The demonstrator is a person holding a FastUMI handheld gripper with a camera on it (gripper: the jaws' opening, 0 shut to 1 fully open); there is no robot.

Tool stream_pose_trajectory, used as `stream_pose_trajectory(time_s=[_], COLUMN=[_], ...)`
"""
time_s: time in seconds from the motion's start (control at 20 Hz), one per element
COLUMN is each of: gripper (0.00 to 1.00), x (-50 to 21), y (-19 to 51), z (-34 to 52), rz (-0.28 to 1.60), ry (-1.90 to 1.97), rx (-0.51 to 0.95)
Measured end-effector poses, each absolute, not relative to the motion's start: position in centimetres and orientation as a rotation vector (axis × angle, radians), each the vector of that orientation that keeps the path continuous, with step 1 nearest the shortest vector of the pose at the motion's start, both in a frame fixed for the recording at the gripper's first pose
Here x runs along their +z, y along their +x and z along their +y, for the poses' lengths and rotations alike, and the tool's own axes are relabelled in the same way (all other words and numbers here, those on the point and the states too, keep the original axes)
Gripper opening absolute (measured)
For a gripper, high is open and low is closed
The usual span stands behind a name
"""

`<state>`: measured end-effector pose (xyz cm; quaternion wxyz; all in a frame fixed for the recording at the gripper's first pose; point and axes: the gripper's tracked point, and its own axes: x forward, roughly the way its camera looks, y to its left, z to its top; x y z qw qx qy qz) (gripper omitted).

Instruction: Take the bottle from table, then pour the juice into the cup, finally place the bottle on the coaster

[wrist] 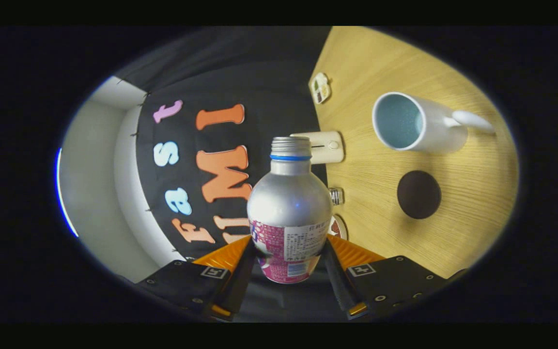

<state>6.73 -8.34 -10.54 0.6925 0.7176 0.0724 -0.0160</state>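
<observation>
We see our tongs (288, 261) closed on the silver metal bottle with a pink label and blue neck ring (289, 203), one finger pressing on each side of its lower body, so the bottle sits held between them with its uncapped threaded mouth pointing away from us. The view is tilted, with the black cloth wall to the left of the bottle and the light wooden worktop (453, 242) to its right. Just past the bottle's neck lies a small cream rectangular device (325, 147). Further right lies a round dark brown coaster (418, 194), and near it, apart from it, a white handled mug with a pale blue inside (417, 123).
</observation>
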Motion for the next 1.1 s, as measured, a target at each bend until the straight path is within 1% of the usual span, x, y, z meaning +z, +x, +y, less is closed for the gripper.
stream_pose_trajectory(time_s=[0.25,0.4,0.5,0.75,1.1], gripper=[0.74,0.74,0.74,0.75,0.75], x=[-6.9,-6.4,-5.8,-7.6,-11.3], y=[5.5,4.6,4.0,3.2,2.8], z=[-5.6,-3.2,-2.5,0.0,2.0], rz=[0.137,0.167,0.163,0.189,0.236], ry=[1.31,1.135,1.032,0.717,0.349], rx=[0.083,0.145,0.158,0.199,0.197])
